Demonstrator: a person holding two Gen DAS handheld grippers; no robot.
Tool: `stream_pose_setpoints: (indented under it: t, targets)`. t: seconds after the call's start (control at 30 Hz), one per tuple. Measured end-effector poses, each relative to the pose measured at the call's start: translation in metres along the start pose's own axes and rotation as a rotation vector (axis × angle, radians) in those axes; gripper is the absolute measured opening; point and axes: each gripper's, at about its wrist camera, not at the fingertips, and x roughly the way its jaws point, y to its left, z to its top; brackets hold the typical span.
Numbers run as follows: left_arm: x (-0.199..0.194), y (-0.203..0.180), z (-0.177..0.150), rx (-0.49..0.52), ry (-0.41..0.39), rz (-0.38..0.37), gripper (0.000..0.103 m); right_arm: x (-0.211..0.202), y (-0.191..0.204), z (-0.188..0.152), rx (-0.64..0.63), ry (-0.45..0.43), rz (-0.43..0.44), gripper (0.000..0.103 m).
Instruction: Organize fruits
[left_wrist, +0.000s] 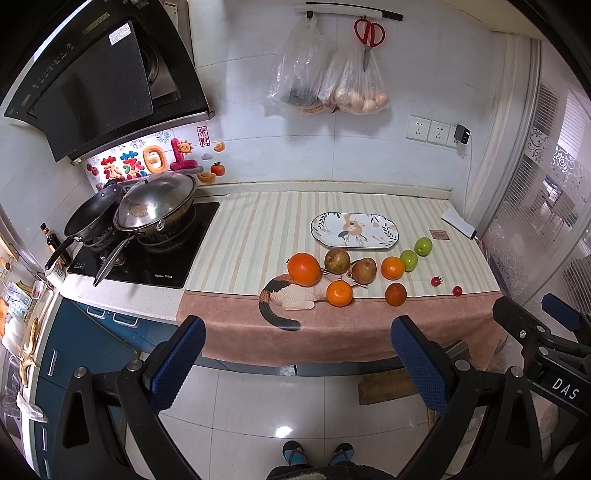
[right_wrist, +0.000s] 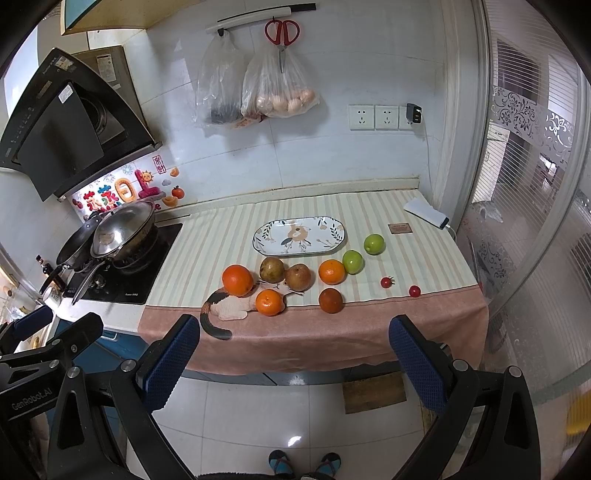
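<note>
Fruit lies loose on a striped cloth over the counter: a big orange, several smaller oranges, two brown pears, two green apples and two cherry tomatoes. An empty oval patterned plate sits behind them. My left gripper hangs open in front of the counter, well short of the fruit. My right gripper is open too, held at a similar distance above the floor.
A gas hob with two pans occupies the counter's left end. Plastic bags and red scissors hang on the wall. A white power bank and a small brown card lie at right. A person's feet stand below.
</note>
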Motion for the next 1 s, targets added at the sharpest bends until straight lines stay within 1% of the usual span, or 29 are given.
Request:
stream_pose_setpoints:
  t: [0.23, 1.0]
  targets:
    - [-0.0011, -0.0014, 0.0010, 0.000, 0.001, -0.001, 0.103, -0.0024, 0.0008, 0.0047, -0.002, 0.000, -0.001, 0.103]
    - [0.0006, -0.0057, 0.0035, 0.004, 0.007, 0.001, 0.103, -0.0023, 0.0018, 0.0045, 0.014, -0.005, 0.008, 0.103]
